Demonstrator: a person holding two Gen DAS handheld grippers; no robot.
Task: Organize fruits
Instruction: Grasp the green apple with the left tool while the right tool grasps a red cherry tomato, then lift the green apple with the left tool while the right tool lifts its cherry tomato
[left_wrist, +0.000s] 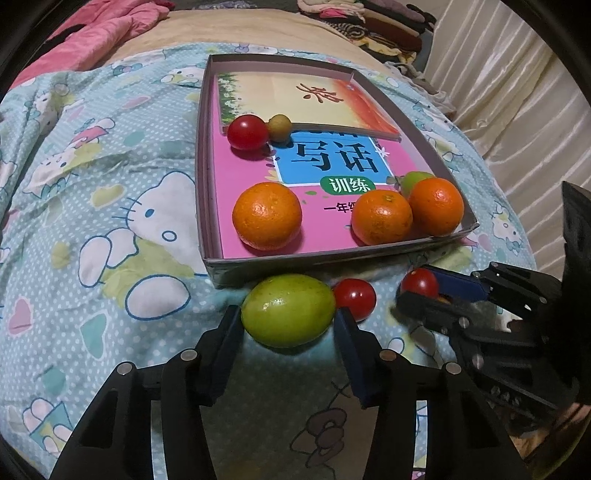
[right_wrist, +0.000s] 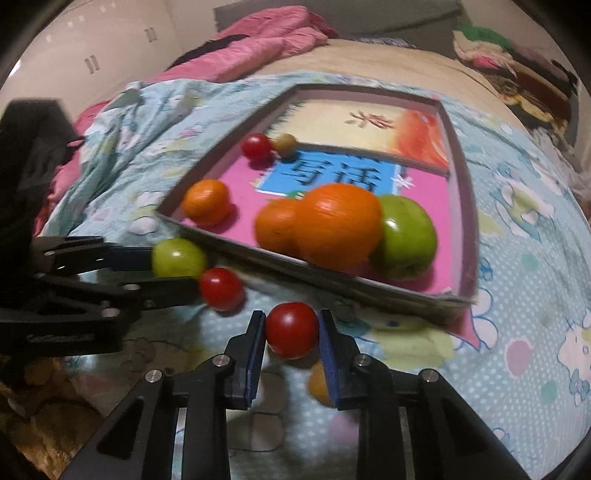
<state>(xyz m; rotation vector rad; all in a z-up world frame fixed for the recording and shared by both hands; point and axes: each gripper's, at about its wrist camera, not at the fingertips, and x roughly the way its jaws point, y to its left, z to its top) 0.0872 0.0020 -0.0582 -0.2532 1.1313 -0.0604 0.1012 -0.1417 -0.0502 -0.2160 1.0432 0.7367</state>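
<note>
Tomato (right_wrist: 291, 329): thin-skinned, squashy, pinched across the middle by right tongs (right_wrist: 291, 334). Green fruit (left_wrist: 288, 310): firm, smooth, bracketed by half-closed left tongs (left_wrist: 288, 326); contact unclear.

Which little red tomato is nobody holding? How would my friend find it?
Find the flat box of fruit on the bed. In front of its near wall lie a green fruit and two red tomatoes. The free tomato sits between the green fruit and the tomato in the right claw; no claw pinches it.
</note>
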